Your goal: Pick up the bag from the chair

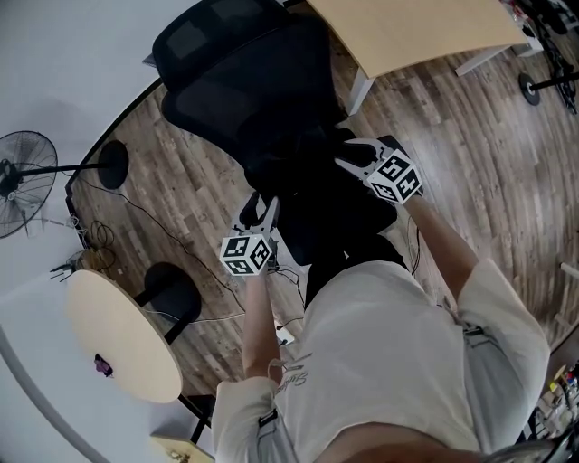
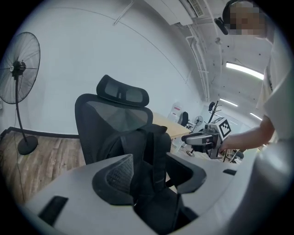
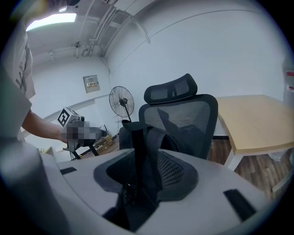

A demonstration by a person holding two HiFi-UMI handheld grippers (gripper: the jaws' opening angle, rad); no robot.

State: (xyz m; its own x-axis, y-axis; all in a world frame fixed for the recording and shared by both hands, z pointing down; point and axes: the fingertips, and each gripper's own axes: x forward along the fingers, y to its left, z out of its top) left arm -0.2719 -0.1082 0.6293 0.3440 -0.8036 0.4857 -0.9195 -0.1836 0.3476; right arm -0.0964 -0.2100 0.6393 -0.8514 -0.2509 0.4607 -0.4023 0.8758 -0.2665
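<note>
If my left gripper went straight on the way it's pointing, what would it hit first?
The black bag, most likely: its strap sits between the left gripper's jaws. The chair back lies beyond it.

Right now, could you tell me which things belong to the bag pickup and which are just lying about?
In the job: bag, chair, left gripper, right gripper, both with jaws on the bag's straps.
Lying about: fan, round table, desk.
</note>
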